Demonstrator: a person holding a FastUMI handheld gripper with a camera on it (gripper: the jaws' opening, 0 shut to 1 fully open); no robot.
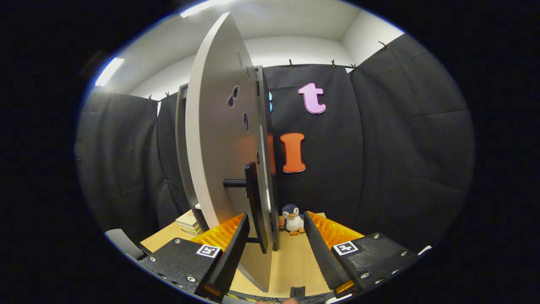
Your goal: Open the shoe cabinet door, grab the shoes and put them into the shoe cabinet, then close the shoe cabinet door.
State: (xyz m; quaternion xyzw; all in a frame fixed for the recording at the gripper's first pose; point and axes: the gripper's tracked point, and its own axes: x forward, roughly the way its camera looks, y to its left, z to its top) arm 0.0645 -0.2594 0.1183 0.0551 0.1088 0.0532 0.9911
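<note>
The shoe cabinet's light grey door (215, 139) stands swung out toward me, nearly edge-on. Its black bar handle (253, 198) runs down the door's near edge. My gripper (275, 216) is open, fingers wide apart. The door's lower edge and the handle's lower end lie between the fingers, close to the left one, with a wide gap to the right one. Behind the door, the cabinet's dark frame (181, 143) shows as a narrow strip.
A small penguin plush (292, 218) sits on the wooden tabletop (295, 261) just beyond the fingertips, against the black cloth wall. A short stack of books (190, 223) lies by the cabinet's foot, left of the left finger.
</note>
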